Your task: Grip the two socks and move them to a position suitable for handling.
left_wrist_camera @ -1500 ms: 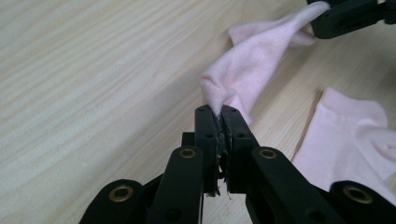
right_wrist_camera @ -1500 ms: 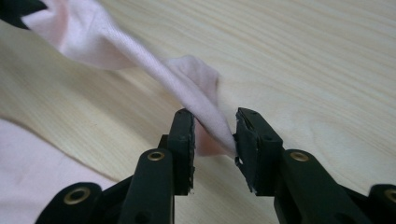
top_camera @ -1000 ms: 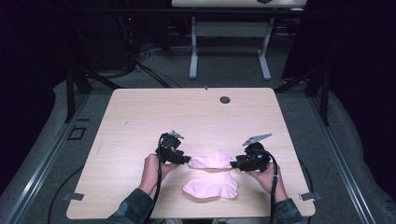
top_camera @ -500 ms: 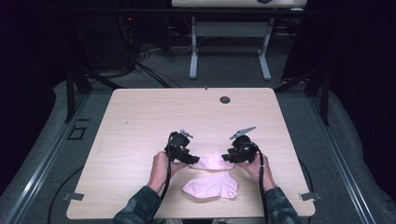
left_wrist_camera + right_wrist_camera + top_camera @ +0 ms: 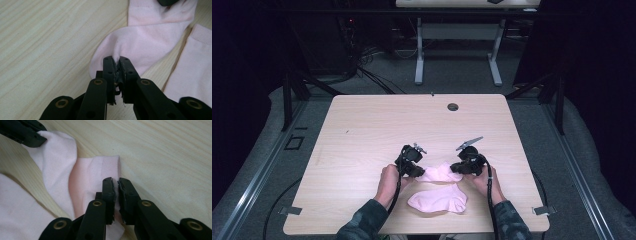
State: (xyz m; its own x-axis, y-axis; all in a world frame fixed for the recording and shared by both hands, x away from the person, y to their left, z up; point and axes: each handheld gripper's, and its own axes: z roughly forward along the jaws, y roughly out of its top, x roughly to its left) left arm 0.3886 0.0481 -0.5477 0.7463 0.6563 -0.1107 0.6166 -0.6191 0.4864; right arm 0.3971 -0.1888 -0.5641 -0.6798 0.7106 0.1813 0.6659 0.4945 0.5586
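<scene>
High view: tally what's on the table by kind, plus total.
Pink socks: 2, far sock and near sock
Hand-held grippers: 2, left hand-held gripper and right hand-held gripper, both pinching the far sock
Total: 4

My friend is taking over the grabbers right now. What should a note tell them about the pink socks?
Left gripper: jaws just closed, shut on the toe end of the far pink sock.
Right gripper: jaws just closed, shut on that sock's cuff end.
Things: the far pink sock lies bent on the wooden table, pinched at both ends. The near pink sock lies flat just in front of it, toward the person, untouched.
Done: both ends gripped.
Left: probably lift the held sock, straighten it and lay it on the near one to pair them.
</scene>
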